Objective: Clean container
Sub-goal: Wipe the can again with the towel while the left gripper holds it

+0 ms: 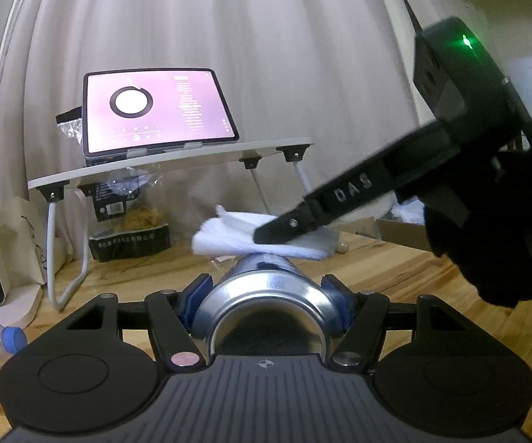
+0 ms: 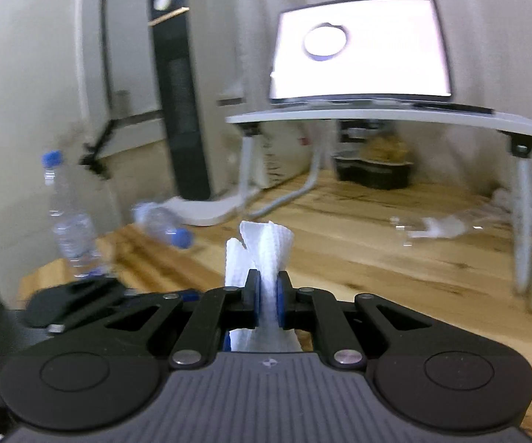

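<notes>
Glossy metal can [image 1: 266, 295], soft white cloth [image 1: 229, 238], wooden tabletop [image 1: 395, 269].

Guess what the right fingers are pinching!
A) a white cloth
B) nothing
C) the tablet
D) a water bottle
A: the right wrist view shows the right gripper with its blue pads shut on a folded white cloth, and the left wrist view shows that cloth lying over the metal container.

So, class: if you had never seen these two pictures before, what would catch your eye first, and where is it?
The shiny metal can lies lengthwise in the left gripper, bottom centre, jaws closed on its sides. The white cloth, pinched in the right gripper, rests on the can's far end. Behind glows a pink tablet on a small white folding table.
</notes>
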Action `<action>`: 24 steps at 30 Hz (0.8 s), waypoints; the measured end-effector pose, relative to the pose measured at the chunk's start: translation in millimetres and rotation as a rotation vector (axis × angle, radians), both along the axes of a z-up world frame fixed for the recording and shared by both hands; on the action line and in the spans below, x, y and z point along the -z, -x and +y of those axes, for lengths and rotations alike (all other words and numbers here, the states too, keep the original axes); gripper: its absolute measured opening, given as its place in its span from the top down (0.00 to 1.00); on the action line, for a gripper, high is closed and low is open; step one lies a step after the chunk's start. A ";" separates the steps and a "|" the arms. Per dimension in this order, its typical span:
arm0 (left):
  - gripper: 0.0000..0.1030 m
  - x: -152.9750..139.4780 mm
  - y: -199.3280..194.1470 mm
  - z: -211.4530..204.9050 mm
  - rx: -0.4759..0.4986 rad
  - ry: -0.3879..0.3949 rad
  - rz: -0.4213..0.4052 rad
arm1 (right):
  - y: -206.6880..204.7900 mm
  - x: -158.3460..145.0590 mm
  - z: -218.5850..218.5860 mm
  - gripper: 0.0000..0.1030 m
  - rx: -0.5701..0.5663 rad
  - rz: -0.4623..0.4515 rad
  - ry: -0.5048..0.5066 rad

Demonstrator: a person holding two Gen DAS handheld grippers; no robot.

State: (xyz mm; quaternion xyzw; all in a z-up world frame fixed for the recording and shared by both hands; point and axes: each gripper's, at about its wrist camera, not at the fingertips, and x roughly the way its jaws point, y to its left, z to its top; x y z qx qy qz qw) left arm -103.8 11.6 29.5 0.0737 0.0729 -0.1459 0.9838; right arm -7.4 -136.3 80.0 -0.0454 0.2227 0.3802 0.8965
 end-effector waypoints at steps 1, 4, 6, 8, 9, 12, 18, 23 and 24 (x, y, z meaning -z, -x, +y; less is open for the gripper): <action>0.35 0.0 -0.1 0.3 -0.001 0.002 0.001 | -0.6 2.0 -1.4 0.89 0.005 0.002 0.002; 0.35 0.0 -0.3 0.9 -0.005 0.005 0.002 | 5.0 3.6 -7.1 0.89 -0.019 0.030 -0.026; 0.35 -0.1 -0.2 0.9 -0.006 0.004 0.001 | 17.4 0.3 -8.7 0.89 -0.062 0.043 -0.041; 0.35 -0.1 0.0 1.0 -0.007 0.004 -0.001 | 33.0 -3.5 -7.4 0.89 -0.117 0.051 -0.054; 0.35 -0.2 0.0 1.0 -0.007 0.004 -0.002 | 41.1 -5.7 -6.0 0.89 -0.150 0.061 -0.064; 0.35 -0.3 0.2 1.2 -0.009 0.003 -0.004 | 57.5 -9.6 -5.8 0.89 -0.202 0.066 -0.072; 0.35 -0.5 0.6 1.4 -0.011 0.001 -0.010 | 30.2 4.2 -18.8 0.89 -0.041 0.041 -0.061; 0.35 -0.8 0.1 3.2 -0.018 0.013 -0.006 | 8.9 15.7 -18.9 0.89 0.046 0.036 -0.048; 0.35 -0.8 0.1 3.5 -0.020 0.015 -0.005 | 10.7 15.8 -17.8 0.89 0.045 0.033 -0.047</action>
